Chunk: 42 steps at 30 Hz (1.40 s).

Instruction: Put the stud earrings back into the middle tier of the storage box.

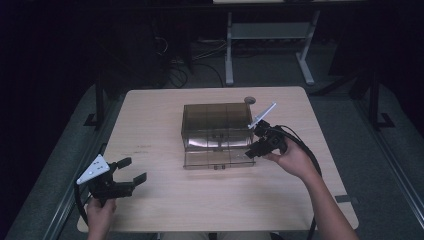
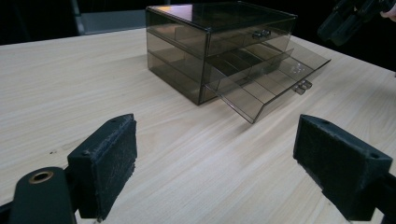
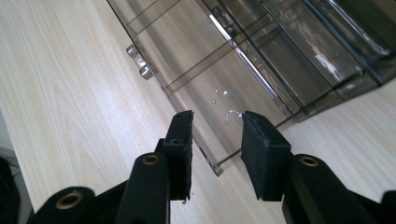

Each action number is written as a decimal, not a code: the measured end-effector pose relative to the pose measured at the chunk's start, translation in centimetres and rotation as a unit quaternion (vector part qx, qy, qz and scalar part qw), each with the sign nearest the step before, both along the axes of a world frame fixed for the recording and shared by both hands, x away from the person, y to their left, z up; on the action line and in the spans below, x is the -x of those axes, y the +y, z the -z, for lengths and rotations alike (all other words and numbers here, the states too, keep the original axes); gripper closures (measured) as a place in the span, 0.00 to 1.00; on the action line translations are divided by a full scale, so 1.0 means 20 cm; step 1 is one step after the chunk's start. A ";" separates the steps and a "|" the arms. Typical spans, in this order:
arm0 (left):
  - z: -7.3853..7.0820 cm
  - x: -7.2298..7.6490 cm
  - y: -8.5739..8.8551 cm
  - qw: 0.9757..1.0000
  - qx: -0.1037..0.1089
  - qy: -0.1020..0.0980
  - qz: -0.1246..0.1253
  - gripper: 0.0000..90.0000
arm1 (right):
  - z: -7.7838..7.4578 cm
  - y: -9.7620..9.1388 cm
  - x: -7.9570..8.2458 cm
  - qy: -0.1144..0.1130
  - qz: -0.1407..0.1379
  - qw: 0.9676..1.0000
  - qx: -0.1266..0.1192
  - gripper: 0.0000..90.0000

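Smoked-plastic drawer box (image 1: 217, 125) sits mid-bench (image 1: 150, 115), its bottom drawer (image 1: 218, 159) pulled out toward you. Your right tongs (image 1: 254, 141) hover at that drawer's right front corner, jaws a little apart, nothing between them. Your left tongs (image 1: 134, 170) rest near the bench's left front edge, jaws wide apart and empty, well away from the box.

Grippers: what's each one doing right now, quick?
Left gripper: open wide, holding nothing, over bare table.
Right gripper: part open, holding nothing, fingers just above the pulled-out drawer corner.
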<state>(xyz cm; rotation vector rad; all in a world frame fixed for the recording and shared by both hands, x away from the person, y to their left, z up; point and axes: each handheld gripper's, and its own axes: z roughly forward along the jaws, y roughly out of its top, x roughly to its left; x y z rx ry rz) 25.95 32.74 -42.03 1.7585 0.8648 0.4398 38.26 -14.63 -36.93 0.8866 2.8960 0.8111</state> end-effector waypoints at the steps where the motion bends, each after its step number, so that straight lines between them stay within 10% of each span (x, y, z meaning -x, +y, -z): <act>1: 0.00 0.00 0.00 1.000 0.000 0.000 0.000 0.14 | 0.00 -0.01 0.00 0.000 0.002 1.000 -0.002 0.70; 42: 0.01 0.00 0.00 1.000 0.000 0.003 0.001 0.14 | 0.10 -0.37 0.26 -0.004 0.050 0.998 -0.038 0.57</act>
